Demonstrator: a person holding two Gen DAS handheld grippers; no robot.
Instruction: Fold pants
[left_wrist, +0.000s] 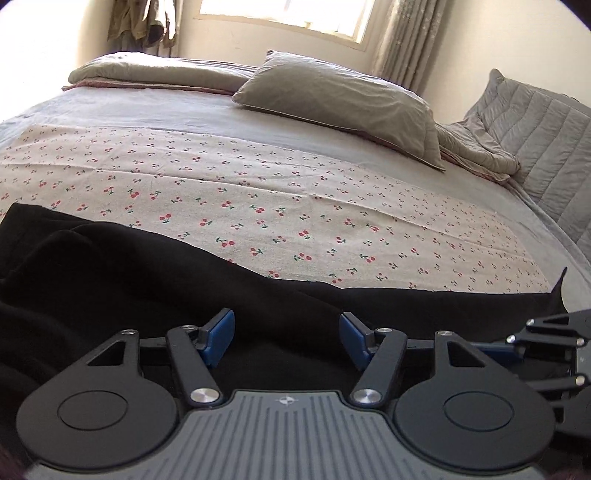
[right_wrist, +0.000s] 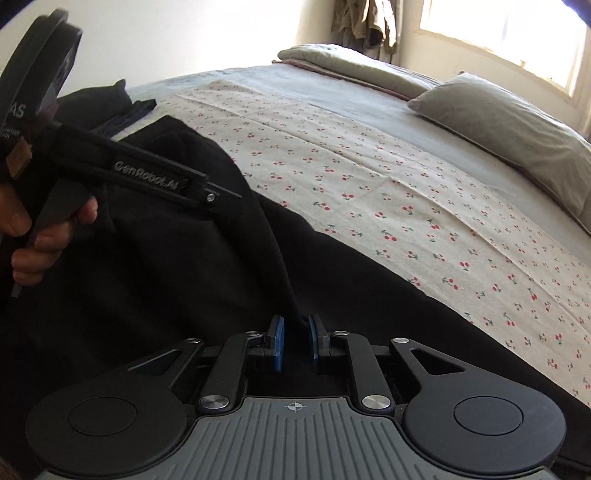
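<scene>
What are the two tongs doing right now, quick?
Left tongs: open, hovering over the black pants, holding nothing.
Right tongs: closed, pinching a fold of the black pants.

I can't see the pants (right_wrist: 166, 280) whole: they run off the frame left of my right gripper's fingers (right_wrist: 276, 341), waistband hidden.

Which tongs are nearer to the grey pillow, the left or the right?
Cannot tell. Left tongs hang open over the black pants; right tongs grip them. Pillow lies far from both.
</scene>
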